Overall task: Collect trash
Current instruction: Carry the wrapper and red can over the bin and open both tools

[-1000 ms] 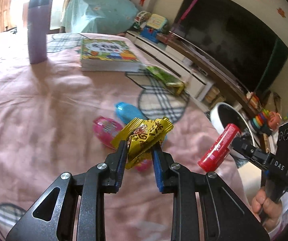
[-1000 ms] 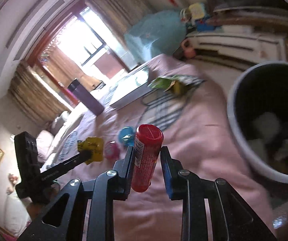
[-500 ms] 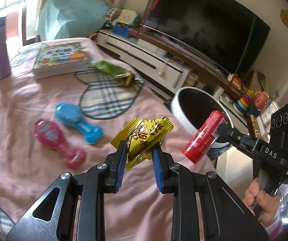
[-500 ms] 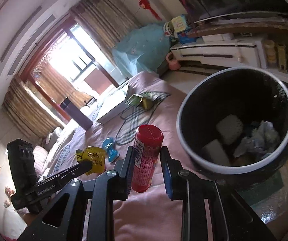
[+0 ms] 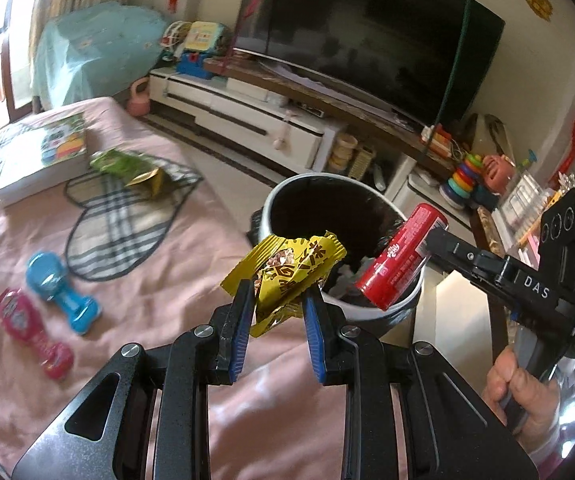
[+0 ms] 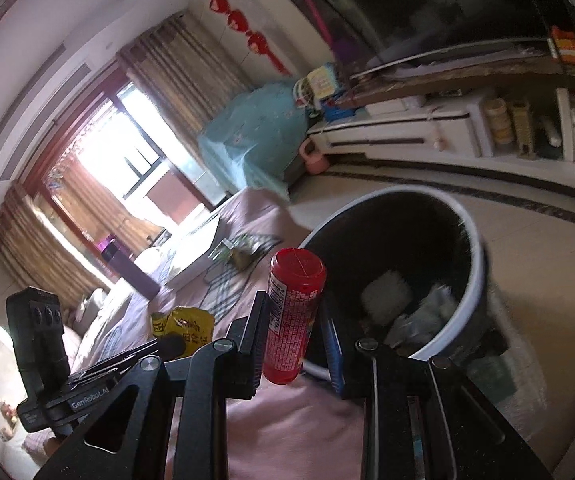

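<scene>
Drop-off step — my left gripper (image 5: pixel 278 303) clamps the yellow wrapper (image 5: pixel 287 270), right gripper (image 6: pixel 293 334) clamps the red tube (image 6: pixel 293 316), bin (image 5: pixel 287 194) just ahead — next: move over the opening, release.

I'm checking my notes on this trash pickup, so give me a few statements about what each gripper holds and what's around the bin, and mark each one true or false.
1. The left gripper is clamped on a yellow wrapper. True.
2. The right gripper is open with nothing in it. False: it is shut on a red tube.
3. The trash bin already has some rubbish inside. True.
4. The green snack bag is in the bin. False: it lies on the pink tablecloth beside the book.
5. Two toy dumbbells lie on the tablecloth. True: blue dumbbell, pink dumbbell.
</scene>
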Action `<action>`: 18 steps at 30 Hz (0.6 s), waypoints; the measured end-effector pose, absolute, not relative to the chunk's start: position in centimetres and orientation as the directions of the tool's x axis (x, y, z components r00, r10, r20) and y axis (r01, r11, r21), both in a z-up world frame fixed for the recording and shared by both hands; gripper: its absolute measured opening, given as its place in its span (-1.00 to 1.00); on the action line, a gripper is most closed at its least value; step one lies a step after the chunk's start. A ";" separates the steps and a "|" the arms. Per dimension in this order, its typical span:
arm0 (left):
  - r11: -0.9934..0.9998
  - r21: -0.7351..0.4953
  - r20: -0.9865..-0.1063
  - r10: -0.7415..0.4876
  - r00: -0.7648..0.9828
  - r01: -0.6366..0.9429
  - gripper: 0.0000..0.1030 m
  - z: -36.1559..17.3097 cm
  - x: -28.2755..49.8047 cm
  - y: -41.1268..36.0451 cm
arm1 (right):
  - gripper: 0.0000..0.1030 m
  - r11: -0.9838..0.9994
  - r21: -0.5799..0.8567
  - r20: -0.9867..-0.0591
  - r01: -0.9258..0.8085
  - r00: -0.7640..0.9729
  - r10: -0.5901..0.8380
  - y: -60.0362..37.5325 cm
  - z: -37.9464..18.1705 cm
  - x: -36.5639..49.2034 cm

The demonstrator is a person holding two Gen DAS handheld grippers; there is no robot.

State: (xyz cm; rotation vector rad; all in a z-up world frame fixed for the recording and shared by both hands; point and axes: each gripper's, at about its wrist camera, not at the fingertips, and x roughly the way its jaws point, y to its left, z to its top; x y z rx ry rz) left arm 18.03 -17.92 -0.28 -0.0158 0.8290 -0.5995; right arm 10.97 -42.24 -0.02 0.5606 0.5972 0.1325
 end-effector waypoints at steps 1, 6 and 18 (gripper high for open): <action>0.833 -0.236 -0.688 -0.507 0.519 0.501 -0.54 -0.2 18.2 -18.6 | -0.50 0.845 0.533 -0.496 0.048 0.826 0.266 -42.8 0.0 10.9; 0.825 -0.215 -0.696 -0.505 0.510 0.523 -0.54 -0.4 18.9 -21.2 | -0.50 0.857 0.510 -0.505 0.077 0.833 0.225 -44.4 0.1 11.4; 0.818 -0.188 -0.729 -0.487 0.481 0.543 -0.54 -1.6 20.7 -25.0 | -0.50 0.883 0.455 -0.545 0.113 0.820 0.175 -46.0 -0.8 12.3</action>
